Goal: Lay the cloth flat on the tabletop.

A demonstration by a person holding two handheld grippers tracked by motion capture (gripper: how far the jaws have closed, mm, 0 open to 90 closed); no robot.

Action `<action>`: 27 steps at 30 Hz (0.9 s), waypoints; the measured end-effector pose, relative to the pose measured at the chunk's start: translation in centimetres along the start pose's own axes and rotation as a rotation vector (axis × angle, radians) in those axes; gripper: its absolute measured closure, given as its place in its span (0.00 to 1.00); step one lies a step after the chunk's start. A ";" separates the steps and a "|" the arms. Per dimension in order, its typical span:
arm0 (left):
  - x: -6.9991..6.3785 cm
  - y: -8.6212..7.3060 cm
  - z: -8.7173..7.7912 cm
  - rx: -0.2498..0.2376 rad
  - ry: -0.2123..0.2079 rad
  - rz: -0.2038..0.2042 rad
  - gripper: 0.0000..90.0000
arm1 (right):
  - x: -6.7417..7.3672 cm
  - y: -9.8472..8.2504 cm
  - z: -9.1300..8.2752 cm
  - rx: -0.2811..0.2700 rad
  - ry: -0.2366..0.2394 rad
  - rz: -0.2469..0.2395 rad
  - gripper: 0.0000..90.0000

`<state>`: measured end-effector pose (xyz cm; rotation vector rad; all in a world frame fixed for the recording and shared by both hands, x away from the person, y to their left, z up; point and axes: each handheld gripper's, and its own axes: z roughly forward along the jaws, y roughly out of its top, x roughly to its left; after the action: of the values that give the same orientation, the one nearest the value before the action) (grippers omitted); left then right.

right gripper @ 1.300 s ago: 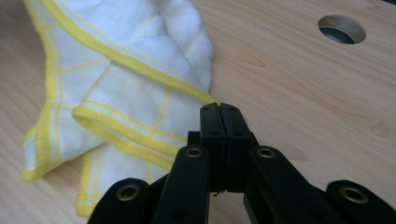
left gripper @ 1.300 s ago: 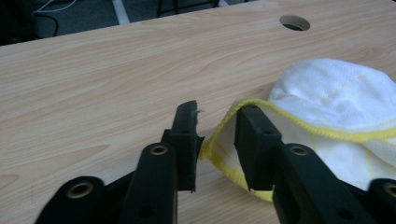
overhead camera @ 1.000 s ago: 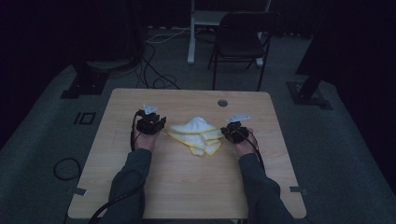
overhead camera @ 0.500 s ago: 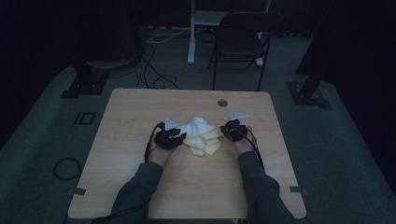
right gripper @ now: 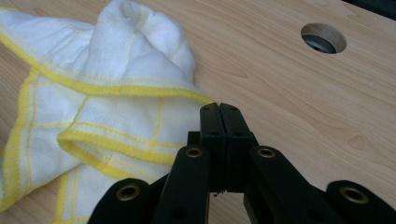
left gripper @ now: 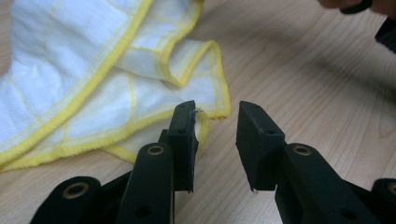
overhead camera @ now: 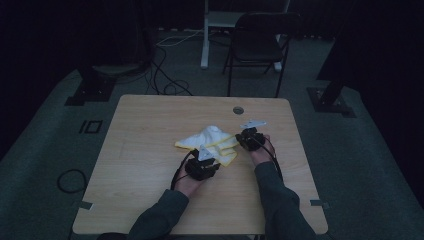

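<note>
Left hand-held gripper (overhead camera: 202, 167) now drawn back to the near edge of the cloth (overhead camera: 211, 142), away from its earlier spot at the cloth's left side; jaws just narrowing, half open, a yellow hem corner (left gripper: 212, 105) at the gap, not pinched. Cloth bunched mid-bench (overhead camera: 150, 130). Right hand-held gripper (right gripper: 219, 112) unmoved, clamped shut at the cloth's right edge.

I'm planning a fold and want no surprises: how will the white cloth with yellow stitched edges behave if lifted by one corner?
The white cloth with yellow stitched edges already lies in soft folds and humps, so it will probably hang limp and drape rather than hold shape. It looks thin, so likely light. On the smooth wooden table a push would probably bunch it up, not slide it whole.
</note>
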<state>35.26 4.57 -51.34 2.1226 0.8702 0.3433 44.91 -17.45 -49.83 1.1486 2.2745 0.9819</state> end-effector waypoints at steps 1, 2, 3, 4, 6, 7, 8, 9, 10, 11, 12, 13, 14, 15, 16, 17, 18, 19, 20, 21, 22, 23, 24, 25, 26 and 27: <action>0.0 -0.1 0.2 0.003 0.005 0.002 0.76 | 0.0 0.0 0.0 -0.001 0.000 0.000 1.00; 0.0 -0.2 0.4 0.008 0.010 0.004 0.76 | 0.0 0.0 0.0 -0.001 0.001 0.001 1.00; -0.1 -0.3 0.6 0.014 0.010 0.004 0.76 | 0.0 0.0 0.0 0.000 0.000 0.002 1.00; 0.0 -0.4 0.8 0.025 0.015 0.012 0.75 | 0.0 0.0 0.0 -0.001 0.001 0.001 1.00; 0.0 -0.7 1.4 0.045 0.034 0.022 0.73 | 0.0 0.0 0.1 -0.003 0.002 -0.001 1.00; 0.0 -0.9 1.6 0.052 0.046 0.023 0.72 | 0.0 0.0 0.1 -0.004 0.003 0.000 1.00; 0.1 -1.0 1.8 0.057 0.053 0.025 0.70 | 0.0 0.0 0.1 -0.004 0.003 0.000 1.00; 0.1 -1.0 2.0 0.060 0.058 0.023 0.70 | 0.0 0.0 0.0 -0.005 0.004 0.000 1.00; 0.1 -1.1 2.2 0.057 0.067 0.021 0.70 | 0.0 0.0 0.0 -0.006 0.003 0.000 1.00; 0.1 -1.1 2.3 0.061 0.076 0.022 0.70 | 0.0 0.1 0.0 -0.008 0.003 0.003 1.00; 0.0 -1.1 2.5 0.061 0.087 0.023 0.72 | 0.0 0.1 0.0 -0.010 0.004 0.006 1.00; 0.1 -1.0 2.6 0.071 0.097 0.032 0.74 | -0.1 0.1 0.0 -0.011 0.006 0.008 1.00; 0.1 -1.0 2.7 0.077 0.100 0.034 0.79 | -0.1 0.1 0.0 -0.012 0.005 0.008 1.00; 0.2 -0.9 2.7 0.081 0.099 0.034 0.83 | -0.1 0.1 0.0 -0.013 0.005 0.008 1.00; 0.4 -0.8 2.7 0.087 0.094 0.029 0.89 | -0.1 0.1 0.0 -0.014 0.005 0.006 1.00; 0.5 -0.8 2.6 0.085 0.095 0.025 0.94 | -0.1 0.1 -0.1 -0.015 0.003 0.006 1.00; 0.6 -0.7 2.4 0.084 0.098 0.023 1.00 | -0.2 0.1 -0.1 -0.016 0.002 0.007 1.00; 0.7 -0.6 2.1 0.080 0.096 0.017 1.00 | -0.2 0.1 -0.1 -0.017 0.001 0.009 1.00; 0.9 -0.6 1.8 0.074 0.098 0.016 1.00 | -0.3 0.1 -0.2 -0.018 0.000 0.008 1.00; 1.0 -0.5 1.5 0.064 0.098 0.011 1.00 | -0.3 0.1 -0.2 -0.019 -0.002 0.009 1.00; 1.1 -0.4 1.2 0.055 0.096 0.004 1.00 | -0.4 0.1 -0.2 -0.018 -0.003 0.012 1.00; 1.3 -0.3 0.8 0.046 0.095 0.002 1.00 | -0.4 0.1 -0.2 -0.018 -0.004 0.011 1.00; 1.4 -0.2 0.5 0.033 0.098 -0.003 1.00 | -0.5 0.1 -0.3 -0.018 -0.005 0.011 1.00; 1.5 -0.1 0.1 0.028 0.097 -0.004 1.00 | -0.5 0.1 -0.3 -0.018 -0.007 0.010 1.00; 1.6 -0.1 -0.1 0.019 0.098 -0.006 1.00 | -0.6 0.1 -0.4 -0.018 -0.007 0.013 1.00; 1.7 0.0 -0.3 0.016 0.100 -0.005 1.00 | -0.6 0.1 -0.4 -0.019 -0.008 0.013 1.00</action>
<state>36.33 5.95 -51.21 2.1323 0.9377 0.4445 45.10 -18.07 -49.48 1.1594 2.2487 1.0002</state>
